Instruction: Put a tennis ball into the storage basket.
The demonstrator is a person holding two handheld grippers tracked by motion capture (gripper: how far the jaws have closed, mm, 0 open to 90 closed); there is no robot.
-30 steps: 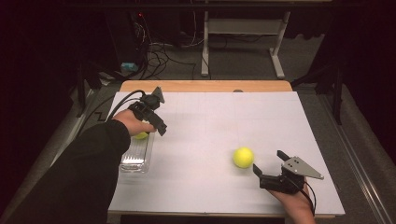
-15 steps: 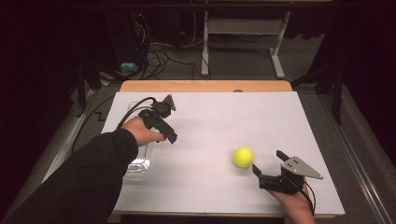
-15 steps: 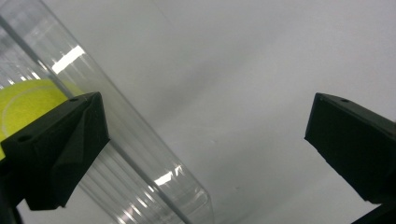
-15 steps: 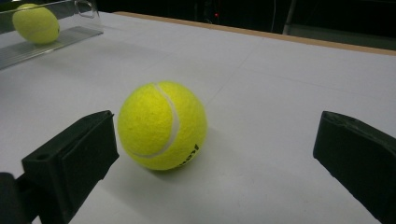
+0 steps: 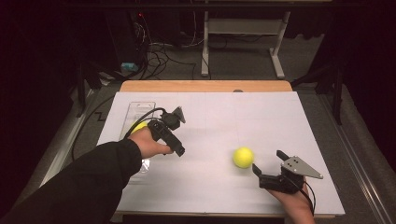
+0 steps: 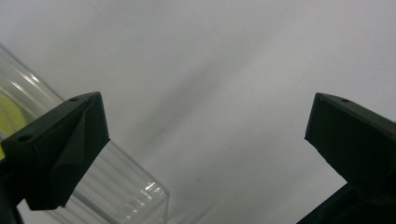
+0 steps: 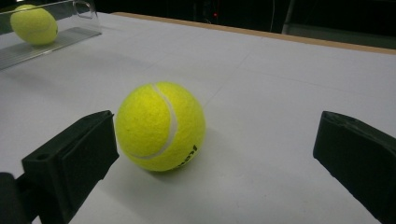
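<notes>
White paper covers your table (image 5: 210, 116); dark floor, cables and a desk frame lie beyond. Your right gripper (image 7: 205, 154), jaws spread wide, sits just behind the ball (image 7: 160, 126), which rests on the paper near its left jaw with black print too small to read. Your left gripper (image 6: 201, 140), also spread and empty, hovers beside the clear tray (image 5: 135, 112) holding a second ball (image 7: 33, 24).

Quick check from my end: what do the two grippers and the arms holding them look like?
Both grippers are black with blocky, wedge-tipped fingers. The right gripper carries a grey three-cornered plate with small dark dots. The left gripper trails a black cable, and that arm wears a black sleeve.
</notes>
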